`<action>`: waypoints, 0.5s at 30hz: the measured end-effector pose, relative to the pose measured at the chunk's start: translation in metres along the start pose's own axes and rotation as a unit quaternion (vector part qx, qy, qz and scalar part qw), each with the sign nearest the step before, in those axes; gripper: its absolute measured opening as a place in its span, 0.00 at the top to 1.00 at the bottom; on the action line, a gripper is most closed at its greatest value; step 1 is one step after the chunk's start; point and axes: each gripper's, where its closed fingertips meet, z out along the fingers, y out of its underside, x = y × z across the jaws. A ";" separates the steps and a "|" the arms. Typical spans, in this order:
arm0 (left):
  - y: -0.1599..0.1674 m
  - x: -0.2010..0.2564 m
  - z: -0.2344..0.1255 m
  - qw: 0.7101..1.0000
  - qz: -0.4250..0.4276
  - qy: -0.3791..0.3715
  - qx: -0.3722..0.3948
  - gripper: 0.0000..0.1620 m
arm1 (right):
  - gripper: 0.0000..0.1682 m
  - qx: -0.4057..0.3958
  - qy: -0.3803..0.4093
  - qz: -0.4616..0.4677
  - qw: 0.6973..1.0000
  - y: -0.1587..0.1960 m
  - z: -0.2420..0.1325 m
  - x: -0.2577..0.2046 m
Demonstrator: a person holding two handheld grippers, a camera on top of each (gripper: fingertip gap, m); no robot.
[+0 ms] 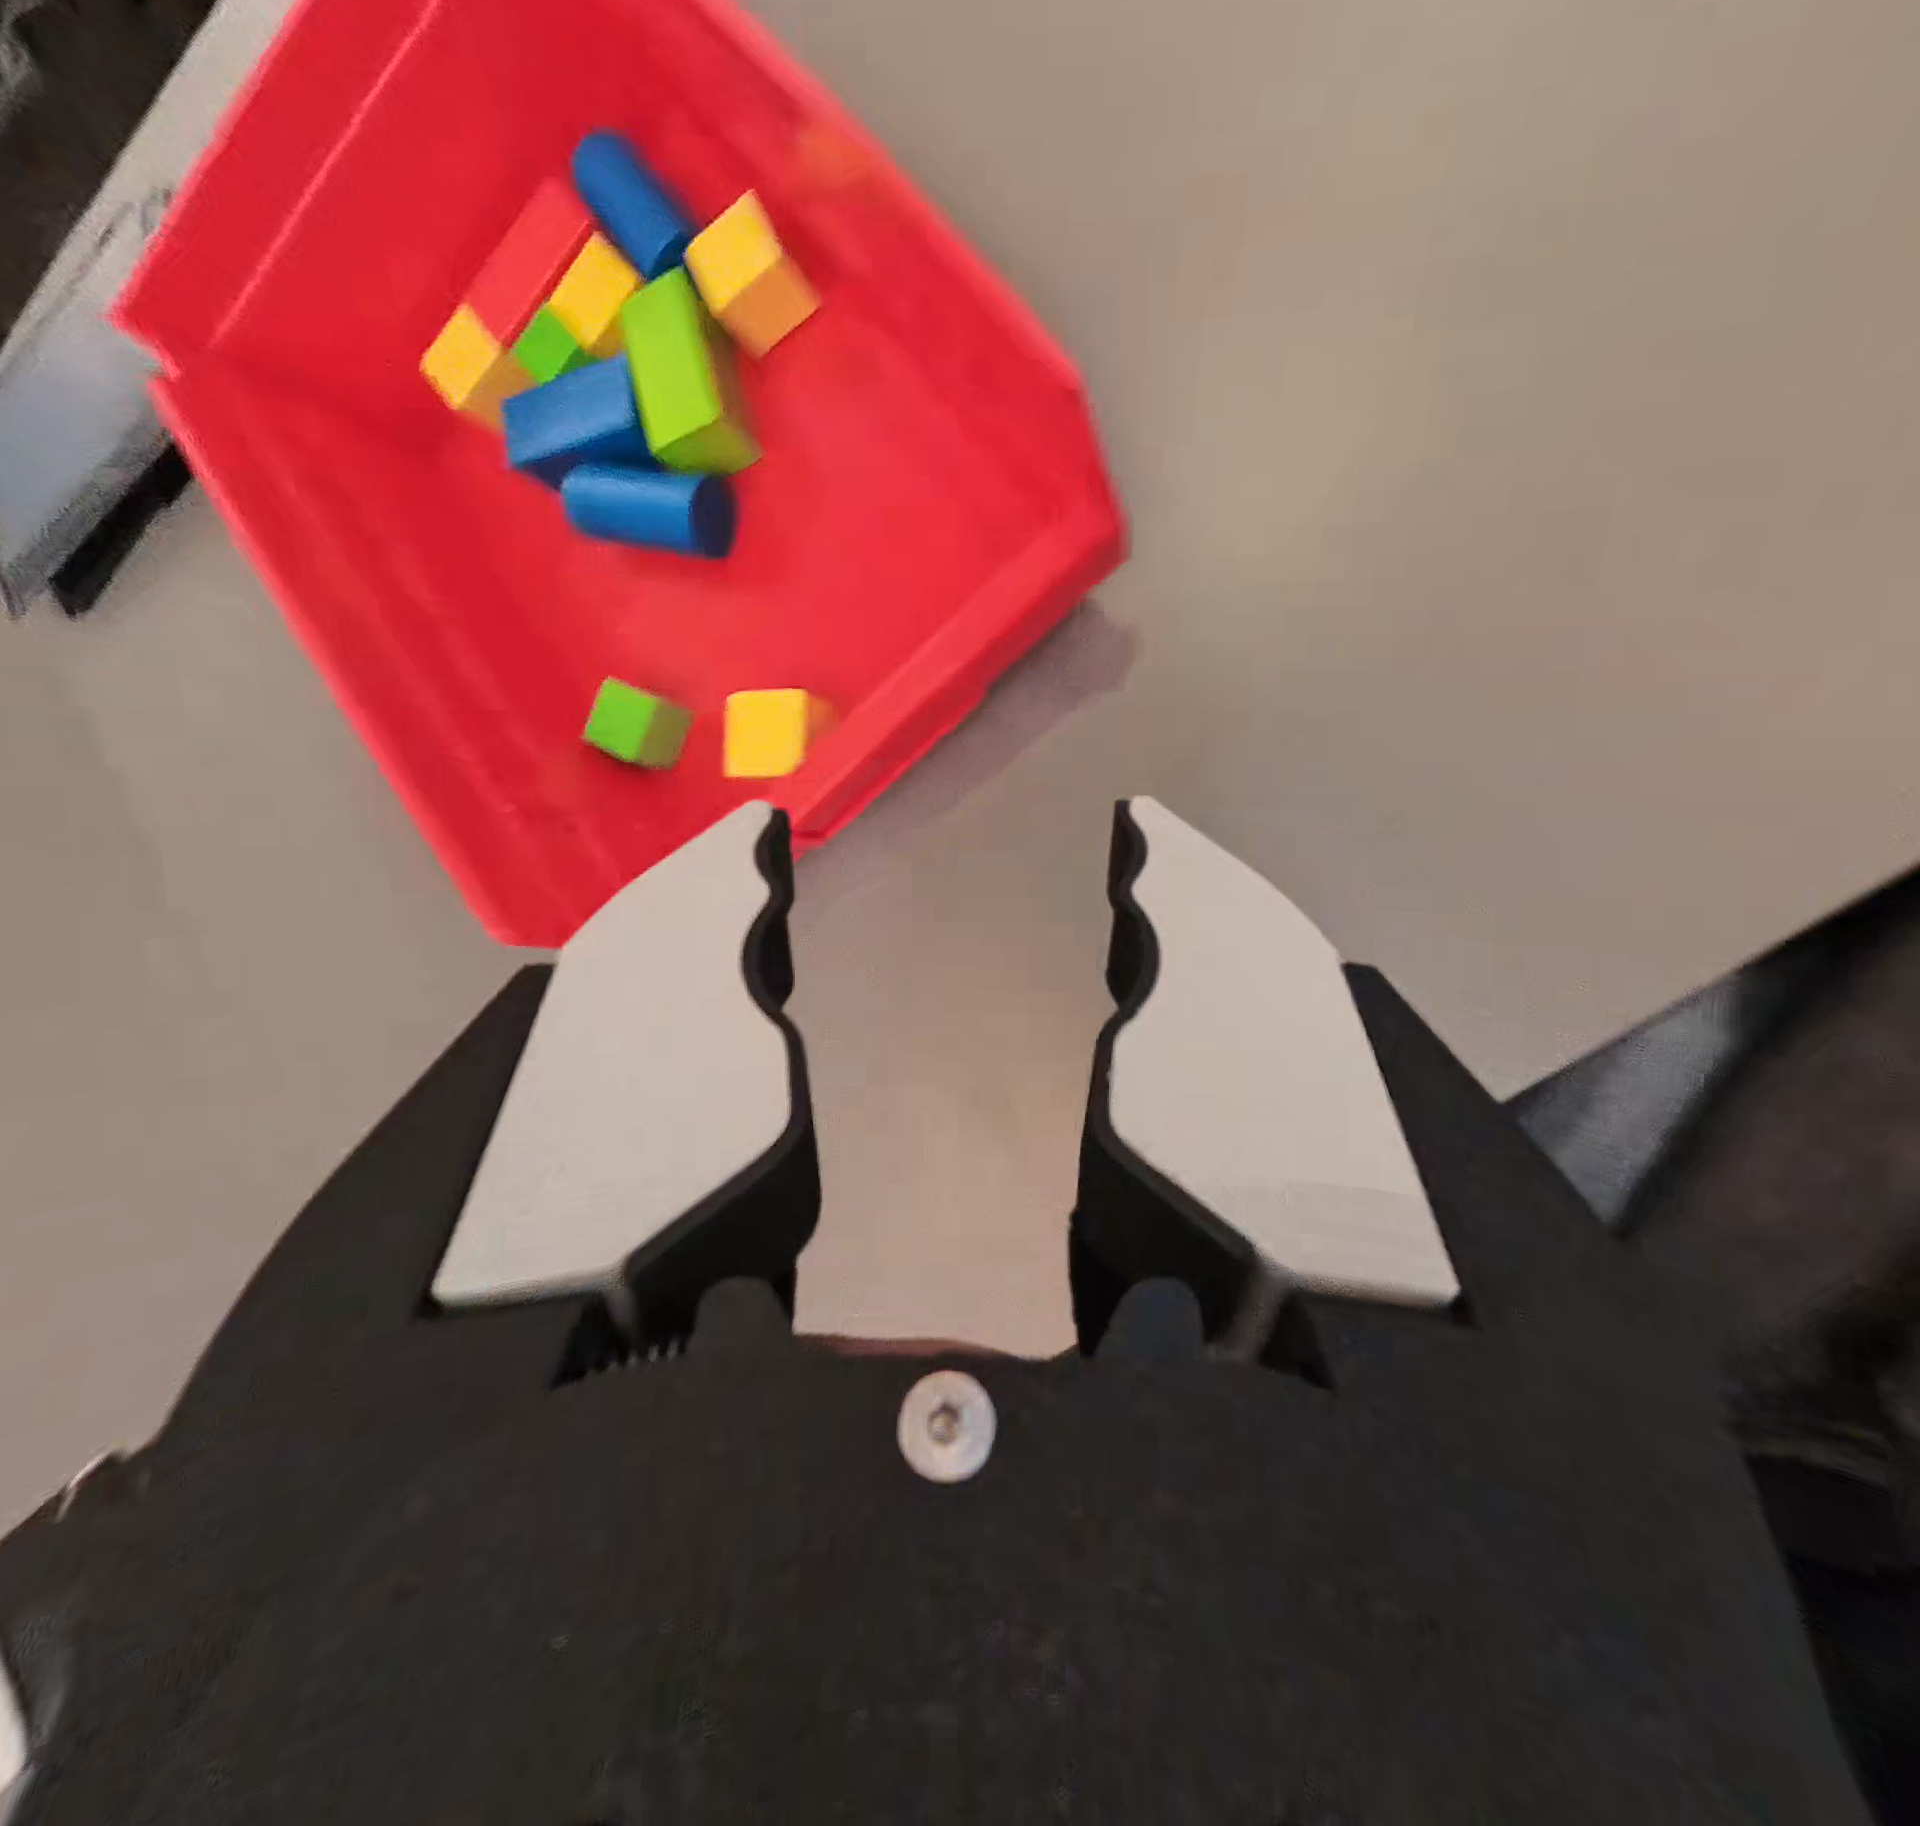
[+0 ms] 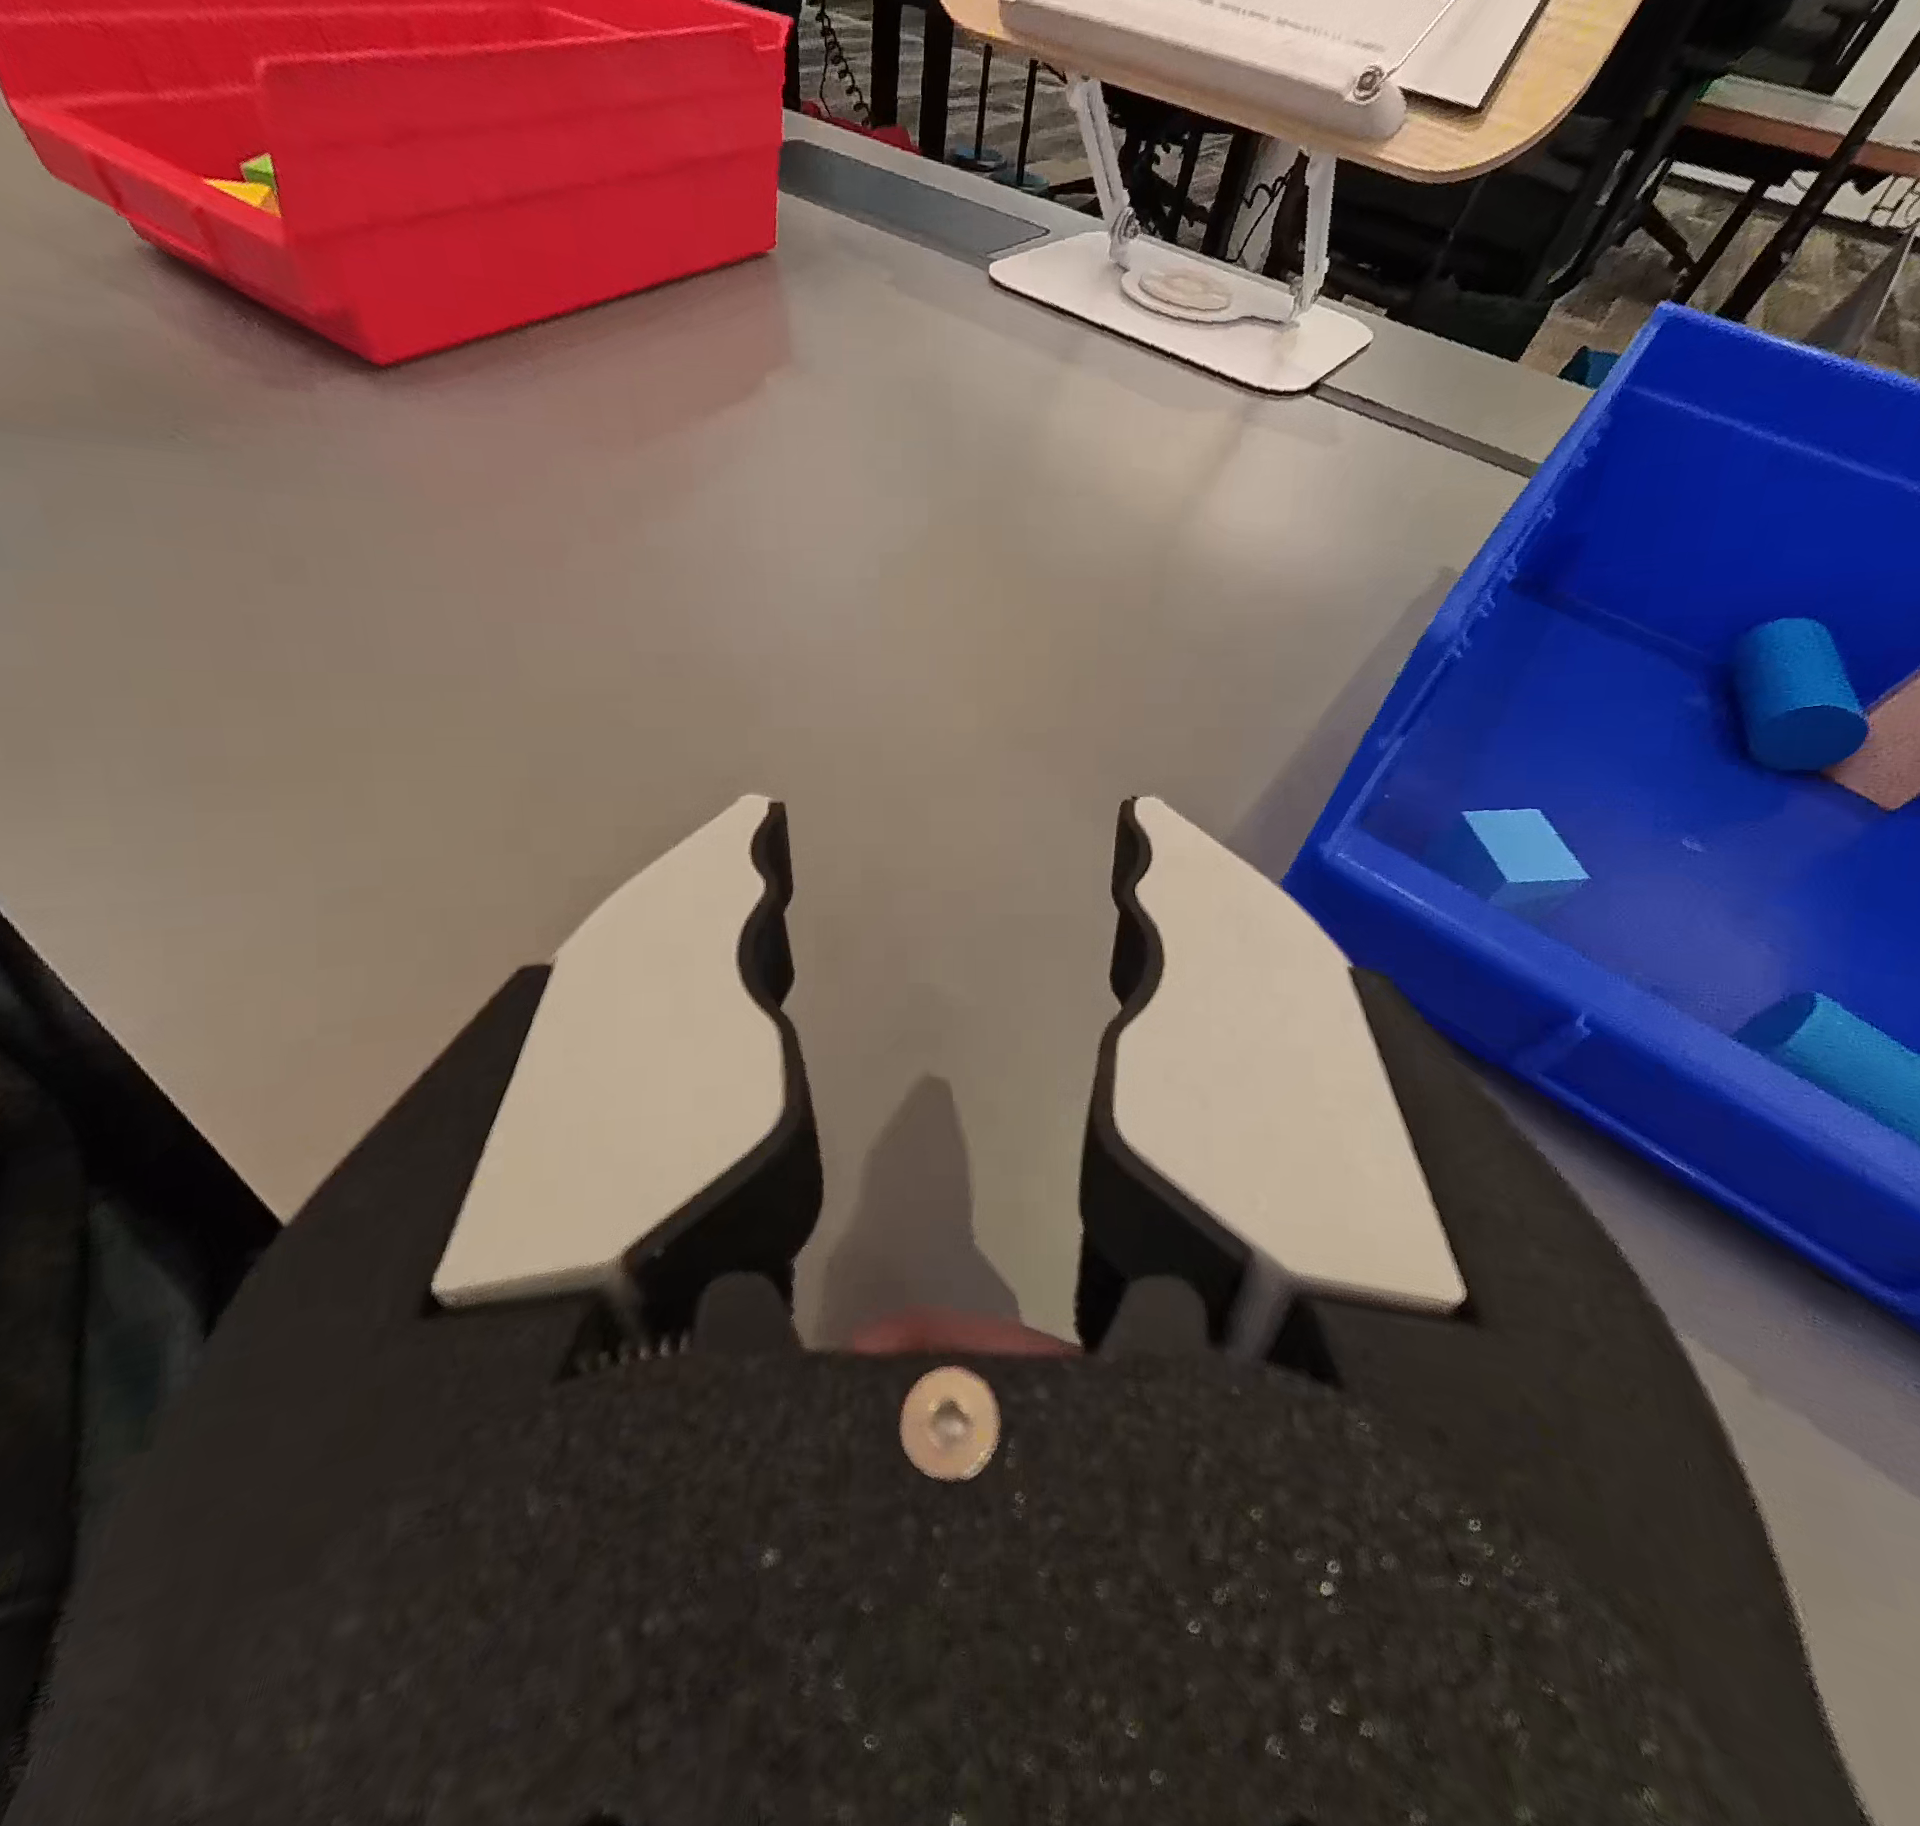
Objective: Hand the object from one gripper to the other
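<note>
left gripper (image 1: 951, 820): jaws spread wide, nothing between them, only bare grey table (image 1: 1455, 426) showing through the gap. it hangs above the table just short of the near corner of the red bin (image 1: 343, 571), its left fingertip overlapping that corner in the left wrist view.

red bin contents, left wrist view: a heap of coloured blocks (image 1: 613, 353) toward the bin's far end, in blue, green, yellow and red, some round-ended, some square. two small cubes lie apart from the heap near the bin's closer wall: a green cube (image 1: 636, 724) and a yellow cube (image 1: 769, 732), side by side, not touching. the view is somewhat blurred.

right gripper (image 2: 951, 820): jaws likewise spread wide and empty, held low over the middle of the table, its shadow on the surface beneath.

right wrist view: the red bin sits at the table's far left corner, a blue bin (image 2: 1475, 955) at the right edge. the blue bin holds a blue cylinder (image 2: 1792, 711) leaning against a brown piece (image 2: 1891, 748), a light blue cube (image 2: 1517, 857) by its near wall, and another light blue block (image 2: 1849, 1054) at the frame's edge.

a white stand (image 2: 1184, 306) carrying a printed board (image 2: 1247, 0) rests on the far edge of the table.

no block is held by either gripper; which block is the object cannot be told.
</note>
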 end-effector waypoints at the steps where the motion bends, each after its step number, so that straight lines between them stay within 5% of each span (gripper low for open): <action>1: 0.000 -0.010 0.009 1.000 -0.008 0.008 -0.027 0.63 | 0.65 -0.001 0.000 -0.004 1.000 -0.001 0.000 0.000; 7: 0.011 -0.046 0.082 0.973 -0.043 0.086 -0.210 0.64 | 0.66 -0.005 -0.010 -0.026 1.000 0.000 0.001 -0.004; 15: 0.033 -0.051 0.132 0.931 -0.053 0.134 -0.337 0.61 | 0.66 -0.032 -0.013 -0.058 0.998 0.011 0.004 -0.009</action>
